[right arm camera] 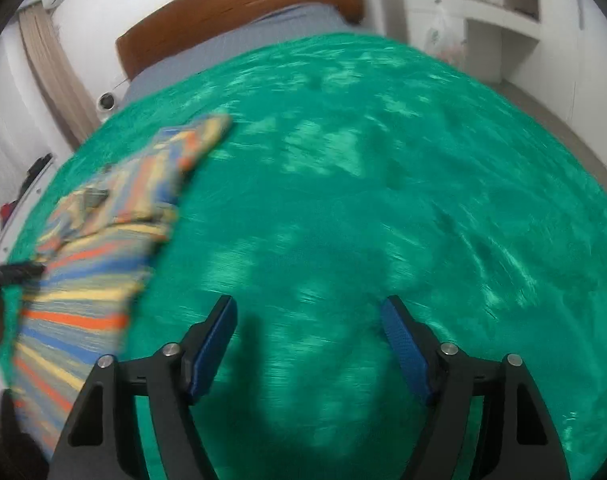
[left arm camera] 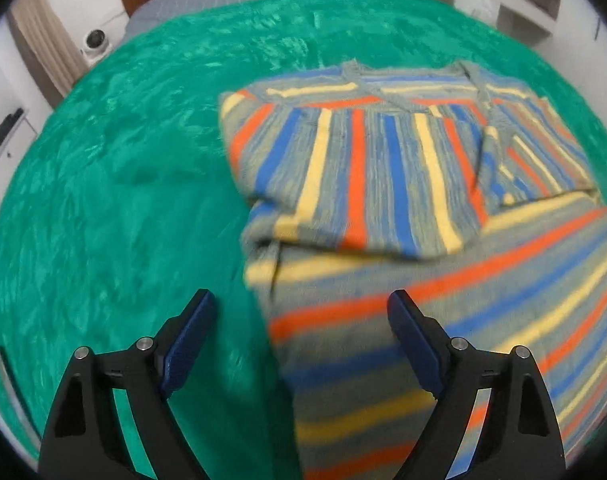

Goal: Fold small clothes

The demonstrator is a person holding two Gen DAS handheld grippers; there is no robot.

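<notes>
Left hand-held gripper [left arm camera: 301, 312] jaws apart (nothing gripped), straddling striped sweater [left arm camera: 383, 184] left edge.

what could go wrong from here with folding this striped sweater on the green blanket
1. The open left hand-held gripper straddles the striped sweater's side edge, so closing could pinch the plush green blanket along with the knit.
2. A sleeve is already folded across the chest; tugging the lower body could drag it loose.
3. The right hand-held gripper is open over bare blanket, away from the sweater, so a one-sided lift may fold crooked.
</notes>
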